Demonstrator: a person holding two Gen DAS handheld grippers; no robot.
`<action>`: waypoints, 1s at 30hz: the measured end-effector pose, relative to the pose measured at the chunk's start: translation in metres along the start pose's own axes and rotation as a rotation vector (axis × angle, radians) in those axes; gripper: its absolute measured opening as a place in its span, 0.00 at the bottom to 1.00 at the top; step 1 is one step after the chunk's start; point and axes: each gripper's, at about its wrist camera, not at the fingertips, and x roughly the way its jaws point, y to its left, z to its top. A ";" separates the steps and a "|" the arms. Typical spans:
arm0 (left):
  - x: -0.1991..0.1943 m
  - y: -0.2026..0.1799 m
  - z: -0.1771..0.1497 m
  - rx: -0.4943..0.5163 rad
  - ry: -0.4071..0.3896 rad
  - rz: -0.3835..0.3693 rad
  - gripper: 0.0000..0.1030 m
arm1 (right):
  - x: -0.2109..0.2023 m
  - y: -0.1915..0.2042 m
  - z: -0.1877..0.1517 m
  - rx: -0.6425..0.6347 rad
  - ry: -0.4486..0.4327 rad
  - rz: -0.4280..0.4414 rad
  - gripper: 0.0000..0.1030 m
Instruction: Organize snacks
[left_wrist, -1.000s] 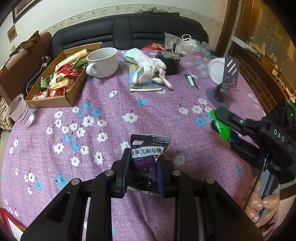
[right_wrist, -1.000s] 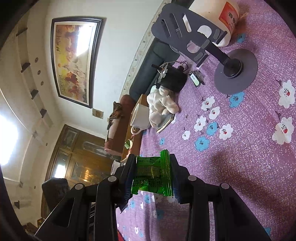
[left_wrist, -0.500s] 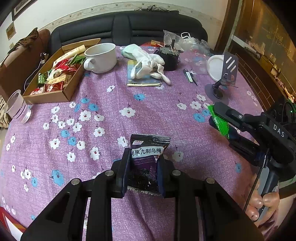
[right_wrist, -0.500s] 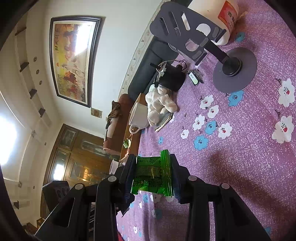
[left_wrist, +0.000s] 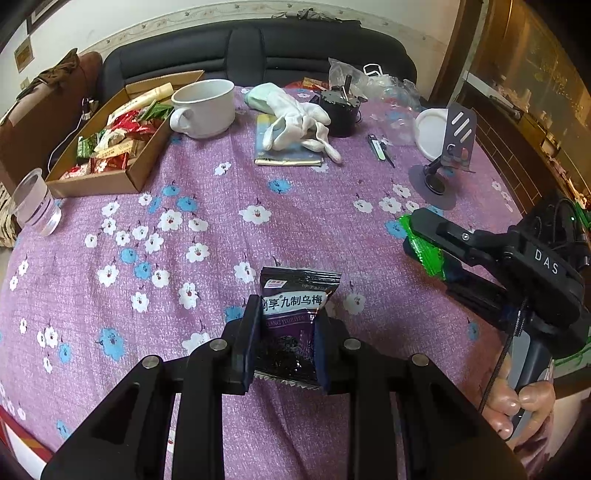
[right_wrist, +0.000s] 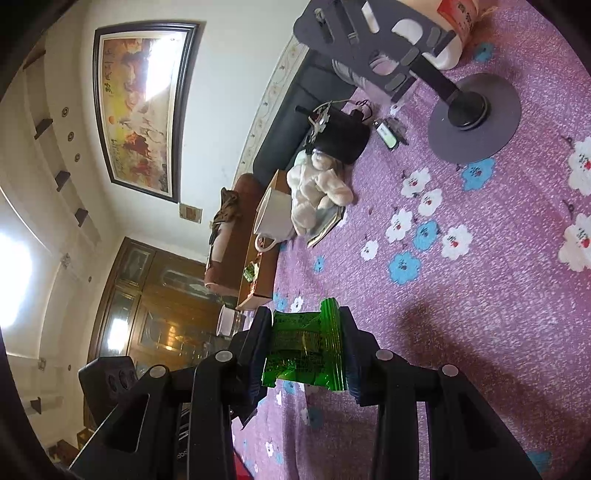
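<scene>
Left gripper (left_wrist: 286, 341): jaws clamped on dark plum packet (left_wrist: 293, 317) — light, crinkly, slippery film.
Right gripper (right_wrist: 306, 352): jaws pinching green packet (right_wrist: 304, 350) — soft; grip mid-body.

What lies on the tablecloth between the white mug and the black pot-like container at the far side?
In the left wrist view, between the white mug and the black container lie white gloves, draped over a flat booklet.
</scene>
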 end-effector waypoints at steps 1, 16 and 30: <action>0.000 0.000 -0.001 0.001 0.002 0.000 0.22 | 0.002 0.000 -0.001 -0.001 0.008 0.002 0.35; -0.001 0.013 -0.007 -0.024 0.007 -0.015 0.22 | 0.010 0.008 -0.008 -0.040 0.022 -0.031 0.35; -0.003 0.017 -0.009 -0.028 0.005 -0.027 0.22 | 0.014 0.010 -0.009 -0.052 0.032 -0.041 0.35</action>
